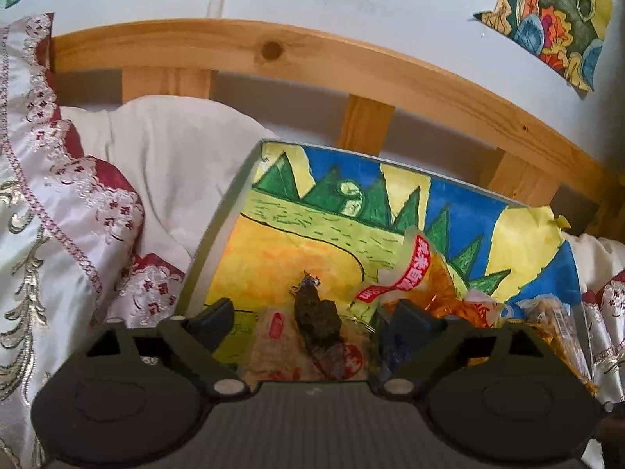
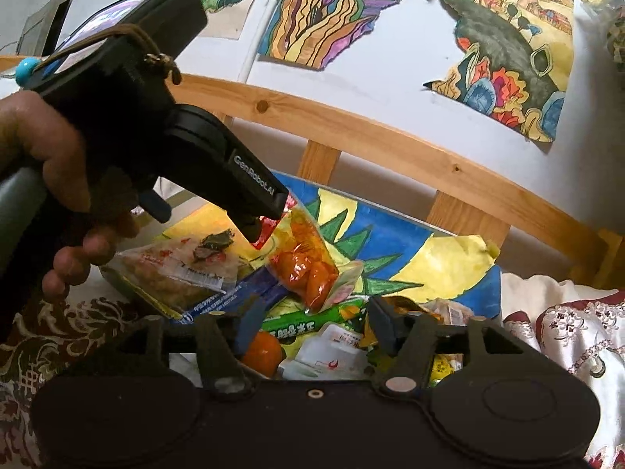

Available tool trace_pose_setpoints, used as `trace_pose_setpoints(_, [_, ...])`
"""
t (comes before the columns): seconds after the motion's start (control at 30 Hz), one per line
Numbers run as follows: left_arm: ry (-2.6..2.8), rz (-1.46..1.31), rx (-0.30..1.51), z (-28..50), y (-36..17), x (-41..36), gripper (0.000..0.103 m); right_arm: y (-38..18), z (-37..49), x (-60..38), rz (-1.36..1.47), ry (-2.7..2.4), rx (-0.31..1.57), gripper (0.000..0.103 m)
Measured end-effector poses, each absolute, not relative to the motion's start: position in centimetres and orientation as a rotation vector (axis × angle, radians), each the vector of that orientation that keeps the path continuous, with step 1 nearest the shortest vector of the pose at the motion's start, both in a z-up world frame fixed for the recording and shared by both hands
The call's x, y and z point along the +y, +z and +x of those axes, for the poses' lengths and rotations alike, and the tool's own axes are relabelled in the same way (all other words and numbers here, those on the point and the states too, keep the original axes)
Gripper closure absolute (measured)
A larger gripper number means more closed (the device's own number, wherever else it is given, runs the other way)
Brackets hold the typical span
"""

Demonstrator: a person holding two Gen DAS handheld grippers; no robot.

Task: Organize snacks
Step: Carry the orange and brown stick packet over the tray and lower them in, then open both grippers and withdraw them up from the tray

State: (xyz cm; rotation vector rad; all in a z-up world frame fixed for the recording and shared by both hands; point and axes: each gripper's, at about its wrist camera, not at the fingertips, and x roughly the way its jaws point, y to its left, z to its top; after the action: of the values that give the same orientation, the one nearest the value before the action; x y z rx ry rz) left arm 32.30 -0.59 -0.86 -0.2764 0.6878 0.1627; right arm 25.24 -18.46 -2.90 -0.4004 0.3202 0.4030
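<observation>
the left gripper (image 1: 312, 320) is seen with its jaws spread wide above a small dark wrapped snack (image 1: 316, 308) and a clear packet with a red label (image 1: 273, 336); nothing is pressed by the pads. the right gripper (image 2: 316, 328) is shown with its jaws apart, an orange round snack (image 2: 262, 353) and a green stick pack (image 2: 312, 318) lying between them, ungripped. an orange-filled clear bag (image 2: 308, 262) is propped on the pile beside the left tool's tip. all snacks are heaped on a painted drawing board (image 1: 312, 203), which is laid on embroidered bedding (image 1: 58, 215) before a wooden bed rail (image 1: 273, 51).
</observation>
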Motion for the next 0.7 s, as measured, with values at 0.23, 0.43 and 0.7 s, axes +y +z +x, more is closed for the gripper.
trace_pose_setpoints(0.23, [0.195,-0.304,0.636,30.7,0.2,0.7,0.001,-2.0,24.6,-18.7,-0.382,0.383,0.265,0.015])
trace_pose_setpoints(0.43, [0.208,-0.293,0.605,29.1,1.2,1.5,0.001,-1.0,24.2,-19.0,-0.359,0.364,0.234,0.006])
trace_pose_setpoints(0.7, [0.219,-0.268,0.570,26.2,2.3,2.1,0.001,0.3,23.5,-19.4,-0.320,0.343,0.213,0.001])
